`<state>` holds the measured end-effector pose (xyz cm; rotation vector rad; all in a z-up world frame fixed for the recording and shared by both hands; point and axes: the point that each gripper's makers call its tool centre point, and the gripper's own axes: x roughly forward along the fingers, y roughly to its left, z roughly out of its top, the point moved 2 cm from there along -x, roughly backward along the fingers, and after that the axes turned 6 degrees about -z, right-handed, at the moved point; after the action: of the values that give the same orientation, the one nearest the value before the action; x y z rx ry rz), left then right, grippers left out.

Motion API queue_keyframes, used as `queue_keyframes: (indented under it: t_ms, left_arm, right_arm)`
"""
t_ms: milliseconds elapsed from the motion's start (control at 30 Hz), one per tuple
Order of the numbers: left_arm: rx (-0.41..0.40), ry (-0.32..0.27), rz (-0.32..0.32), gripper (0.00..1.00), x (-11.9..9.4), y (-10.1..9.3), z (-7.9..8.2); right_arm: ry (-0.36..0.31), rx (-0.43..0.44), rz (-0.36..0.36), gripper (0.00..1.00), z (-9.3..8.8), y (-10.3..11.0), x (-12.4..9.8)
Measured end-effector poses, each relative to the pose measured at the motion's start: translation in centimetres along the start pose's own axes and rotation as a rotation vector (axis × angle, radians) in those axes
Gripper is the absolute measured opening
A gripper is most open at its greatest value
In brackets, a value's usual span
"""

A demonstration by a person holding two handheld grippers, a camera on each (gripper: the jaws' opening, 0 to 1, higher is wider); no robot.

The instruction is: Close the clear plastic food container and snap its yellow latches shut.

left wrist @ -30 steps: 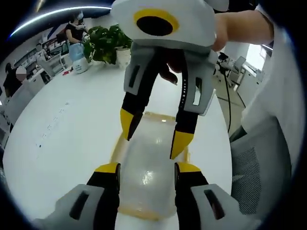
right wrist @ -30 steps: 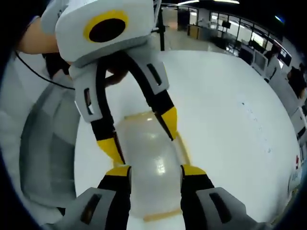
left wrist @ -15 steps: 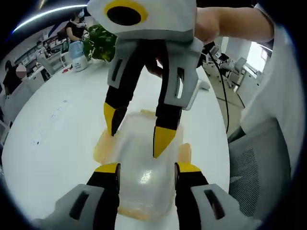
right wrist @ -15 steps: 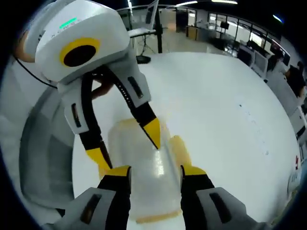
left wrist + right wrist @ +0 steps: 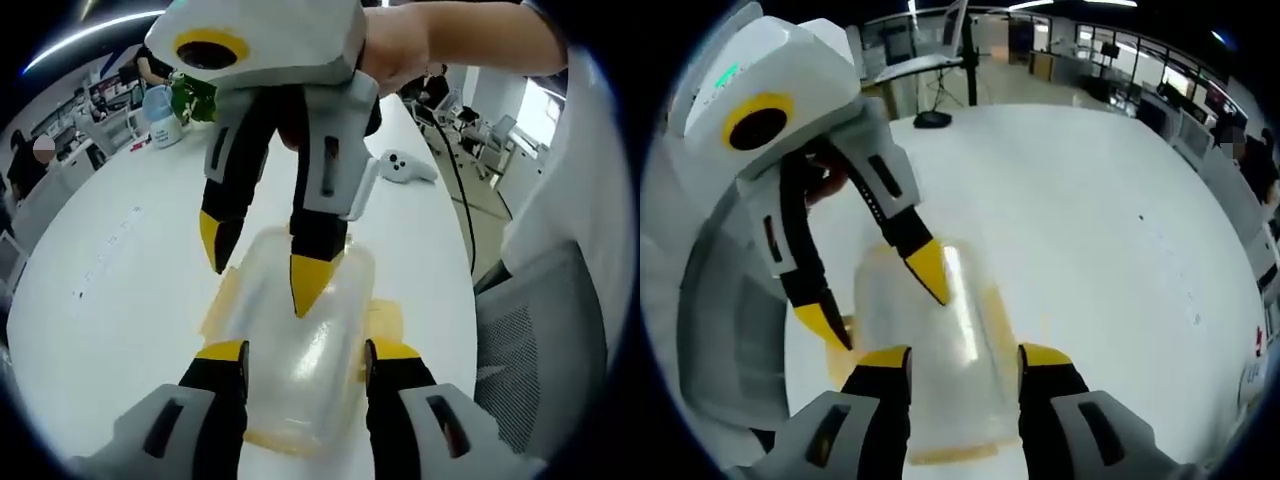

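Since a second ago the right hand-held gripper [image 5: 255, 275] has tilted over and drawn its yellow tips in above the clear plastic food container [image 5: 295, 340], where before they straddled its far end; the container itself now lies at a slant on the white table [image 5: 110, 270] rather than square to the view. In the left gripper view the left hand-held gripper [image 5: 305, 360] has its jaws spread wide, one to each long side of the container, close against its walls, though whether they press on it cannot be told. The right gripper's jaws stand well apart, one tip over the lid, the other past its edge. In the right gripper view the right hand-held gripper [image 5: 962, 362] brackets the near end of the container [image 5: 940, 340] likewise, and the left hand-held gripper [image 5: 880, 300] comes in from the left, open, one tip on or just above the lid. A yellow latch [image 5: 383, 318] sticks out flat from the container's side. A white controller [image 5: 408, 166] lies further along the table.
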<state>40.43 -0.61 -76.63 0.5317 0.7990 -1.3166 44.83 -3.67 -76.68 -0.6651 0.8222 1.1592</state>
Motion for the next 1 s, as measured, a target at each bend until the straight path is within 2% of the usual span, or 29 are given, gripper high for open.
queue_keyframes:
  t_ms: [100,233,433,533,767,1000]
  left_arm:
    - [-0.002,0.002,0.002,0.48,0.0,-0.1,0.0]
    - [0.051,0.028,0.007,0.49,0.1,-0.6,-0.3]
    - [0.057,0.035,0.017,0.50,0.1,-0.6,-0.3]
    - [0.088,0.052,0.029,0.50,0.2,-0.7,-0.4]
    - [0.075,0.050,0.053,0.50,0.3,-0.6,-0.4]
    - [0.123,0.079,0.086,0.50,0.6,-0.9,-0.6]
  right_arm:
    - [-0.001,-0.002,0.005,0.41,0.1,-0.1,0.1]
    - [0.006,-0.016,0.014,0.41,0.2,-0.2,0.4]
    - [0.018,-0.026,0.028,0.42,0.3,-0.3,0.7]
    - [0.024,-0.028,0.037,0.42,0.2,-0.3,0.9]
    - [0.019,-0.008,0.054,0.43,0.2,-0.4,1.0]
    - [0.040,0.003,0.103,0.41,0.2,-0.3,1.2]
